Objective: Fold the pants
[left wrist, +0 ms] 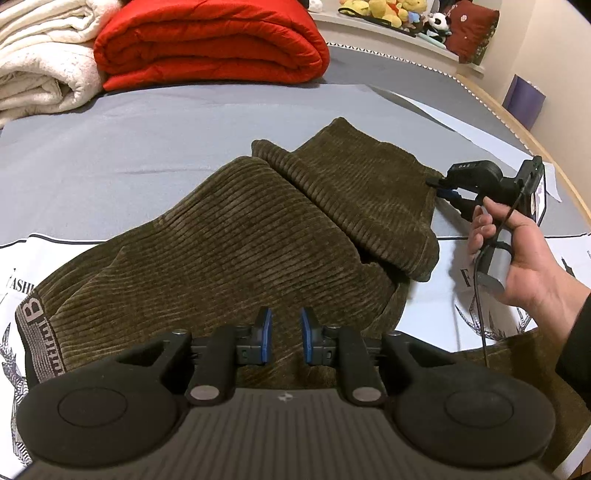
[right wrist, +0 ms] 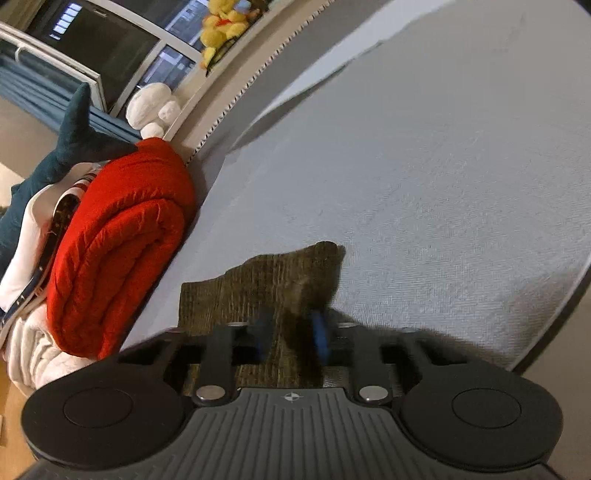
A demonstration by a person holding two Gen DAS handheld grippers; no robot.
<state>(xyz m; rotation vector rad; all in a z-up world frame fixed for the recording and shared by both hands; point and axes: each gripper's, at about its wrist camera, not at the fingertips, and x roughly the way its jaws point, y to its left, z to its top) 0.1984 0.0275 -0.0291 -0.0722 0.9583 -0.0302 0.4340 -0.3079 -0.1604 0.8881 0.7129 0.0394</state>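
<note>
Pants: olive-brown corduroy, spread over the near half of the bed, partly on a white printed sheet along the near edge. One leg is doubled back, its hem lying toward the right edge of the bed. Waistband with a letter B at the near left corner of the view.

Bed: grey cover, mostly bare toward the far side.

Left gripper: hangs over the pants near the waist end, tilted down. Blue pads stand a narrow gap apart, corduroy visible below between them; whether they pinch cloth cannot be told.

Right gripper: held by a hand at the right side of the folded leg. Left wrist view shows its tips at the leg's side edge. Own view is blurred; fingers close together with a ridge of corduroy between them, gripping the pants.

Far left corner: rolled red quilt beside a white blanket.

Ledge beyond far edge: plush toys, yellow ones and a panda.
</note>
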